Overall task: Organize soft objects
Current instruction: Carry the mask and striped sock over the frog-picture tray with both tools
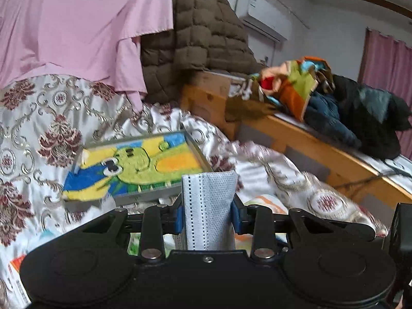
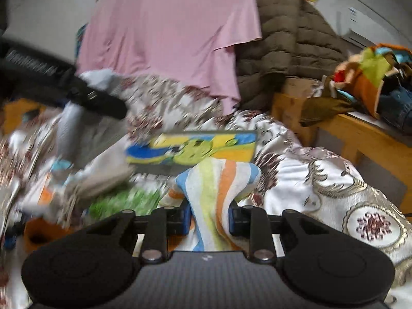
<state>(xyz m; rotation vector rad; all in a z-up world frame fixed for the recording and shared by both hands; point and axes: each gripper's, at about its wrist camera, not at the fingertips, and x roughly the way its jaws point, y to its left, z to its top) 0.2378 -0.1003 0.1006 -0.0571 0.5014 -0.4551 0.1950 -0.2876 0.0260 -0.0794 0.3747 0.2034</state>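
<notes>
On my left wrist camera the left gripper (image 1: 207, 215) is pinching a folded pale blue face mask (image 1: 209, 206), its blue pads (image 1: 179, 219) pressed against the two sides of the stack, and the mask stands upright between them above the bed. On my right wrist camera the right gripper (image 2: 209, 217) is clamped on a striped towel (image 2: 215, 193) with white, orange, yellow-green and blue bands; the cloth bunches up above the pads and hangs down below them. Both soft things are lifted clear of the patterned bedspread (image 1: 31, 118), a shiny white cover with maroon and gold ornaments. Just beyond the mask, lying on that bedspread, I see a shallow grey tray (image 1: 195, 149) lined with a cartoon picture in yellow, green and blue; in the right view the same tray sits directly behind the towel. A pink sheet (image 1: 77, 25) is draped over the head of the bed, and a brown quilted jacket (image 1: 200, 33) hangs beside it, touching its edge. To the right runs a wooden bench (image 1: 322, 149) with a heap of clothes (image 1: 334, 97) on it, orange, green and dark blue among them. In the right view the left gripper shows blurred at the upper left, with the pale mask hanging from it. Green and orange printed items lie on the bed near me, too blurred to identify.
</notes>
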